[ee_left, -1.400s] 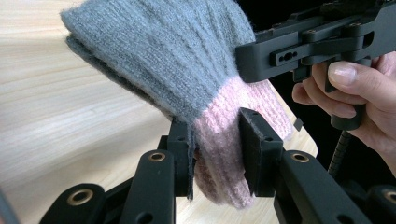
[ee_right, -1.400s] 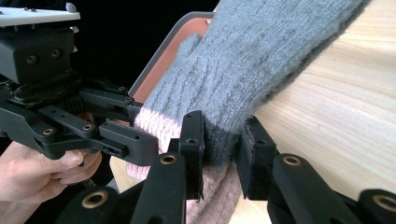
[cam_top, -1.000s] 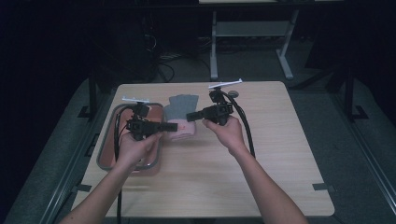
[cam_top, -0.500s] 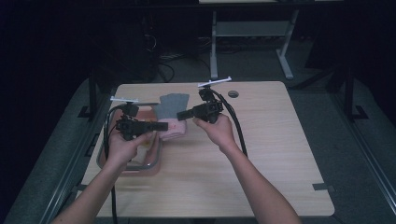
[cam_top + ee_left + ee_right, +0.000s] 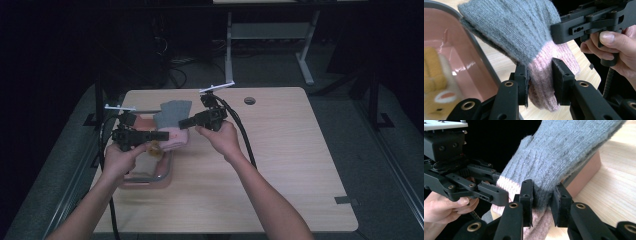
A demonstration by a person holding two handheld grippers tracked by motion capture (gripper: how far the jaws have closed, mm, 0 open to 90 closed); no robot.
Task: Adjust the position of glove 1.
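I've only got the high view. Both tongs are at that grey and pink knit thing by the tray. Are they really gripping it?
Observer: Yes. In the left gripper view the left tongs pinch the pink end of the knit glove.
Operator: And the right ones?
Observer: In the right gripper view the right tongs clamp the grey part right where it meets the pink band.
Operator: Something yellowish sits in the tray, I can't make it out.
Observer: The left gripper view shows a yellow and white soft toy lying inside the pink tray, apart from the glove.
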